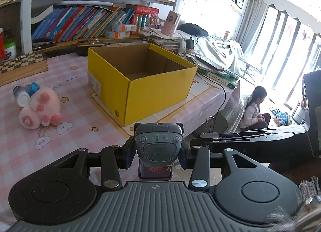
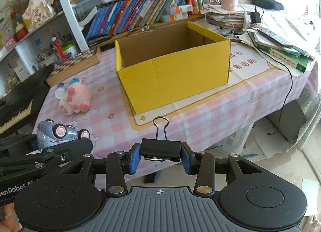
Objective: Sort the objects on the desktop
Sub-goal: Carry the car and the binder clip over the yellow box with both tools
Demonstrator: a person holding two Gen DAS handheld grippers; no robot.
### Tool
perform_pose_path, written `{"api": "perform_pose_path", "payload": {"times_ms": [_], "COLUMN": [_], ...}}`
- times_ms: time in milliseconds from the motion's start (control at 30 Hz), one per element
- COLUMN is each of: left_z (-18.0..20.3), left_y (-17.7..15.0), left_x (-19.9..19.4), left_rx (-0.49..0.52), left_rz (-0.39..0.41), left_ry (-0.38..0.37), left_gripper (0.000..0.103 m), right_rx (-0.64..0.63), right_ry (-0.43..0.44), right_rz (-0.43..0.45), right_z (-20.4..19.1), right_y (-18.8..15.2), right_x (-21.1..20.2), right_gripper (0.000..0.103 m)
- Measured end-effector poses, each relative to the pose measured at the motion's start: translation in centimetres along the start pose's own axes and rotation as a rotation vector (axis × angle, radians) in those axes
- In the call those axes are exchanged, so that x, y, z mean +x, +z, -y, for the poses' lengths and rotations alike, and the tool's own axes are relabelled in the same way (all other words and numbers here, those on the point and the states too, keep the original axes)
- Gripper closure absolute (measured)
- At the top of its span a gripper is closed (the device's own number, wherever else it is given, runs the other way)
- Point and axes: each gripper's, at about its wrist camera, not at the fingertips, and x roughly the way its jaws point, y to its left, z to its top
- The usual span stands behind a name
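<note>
My left gripper (image 1: 158,149) is shut on a grey toy truck (image 1: 158,143), held underside up above the near table edge; the truck also shows in the right wrist view (image 2: 58,133). My right gripper (image 2: 160,152) is shut on a black binder clip (image 2: 160,148), whose wire handles point up; the clip also shows in the left wrist view (image 1: 208,131). An open, empty yellow cardboard box (image 1: 144,83) (image 2: 172,71) stands on the pink checked tablecloth ahead of both grippers. A pink plush toy (image 1: 40,109) (image 2: 75,97) lies left of the box beside a small white-capped bottle (image 1: 23,94).
A wooden chessboard (image 2: 76,65) lies at the back left. Books fill the shelf (image 1: 80,23) behind the box. Stacked books and papers (image 2: 280,49) with a black cable sit right of it. A keyboard (image 2: 16,103) stands off the table's left. A child (image 1: 254,109) sits on the floor.
</note>
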Motion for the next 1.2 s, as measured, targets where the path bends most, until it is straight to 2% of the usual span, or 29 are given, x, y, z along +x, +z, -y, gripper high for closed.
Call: {"api": "perform_pose_path", "payload": {"times_ms": [400,800,1000,1200], "left_z": [1.0,2.6,3.7,4.7], "left_y": [1.3,3.2,4.6,6.8], "left_x": [2.4,5.4,6.8,7.2], "left_rx": [-0.010,-0.043,-0.052,-0.066], "left_rz": [-0.027,-0.014,0.013,0.071], "left_ry": [0.019,0.034,0.048,0.066], "left_gripper": [0.063,0.063,0.063,0.063], "right_rx": [-0.007,-0.053,-0.097,-0.138], "right_ry": [0.020,0.040,0.056,0.092], "right_rz": [-0.040,-0.074,-0.057,0.018], "right_z": [2.2,4.9,6.2,7.5], "right_y": [1.7,4.9,6.8,9.6], "right_x": [1.8,3.7,4.3,3.9], "right_gripper": [0.061,0.061,0.061,0.061]}}
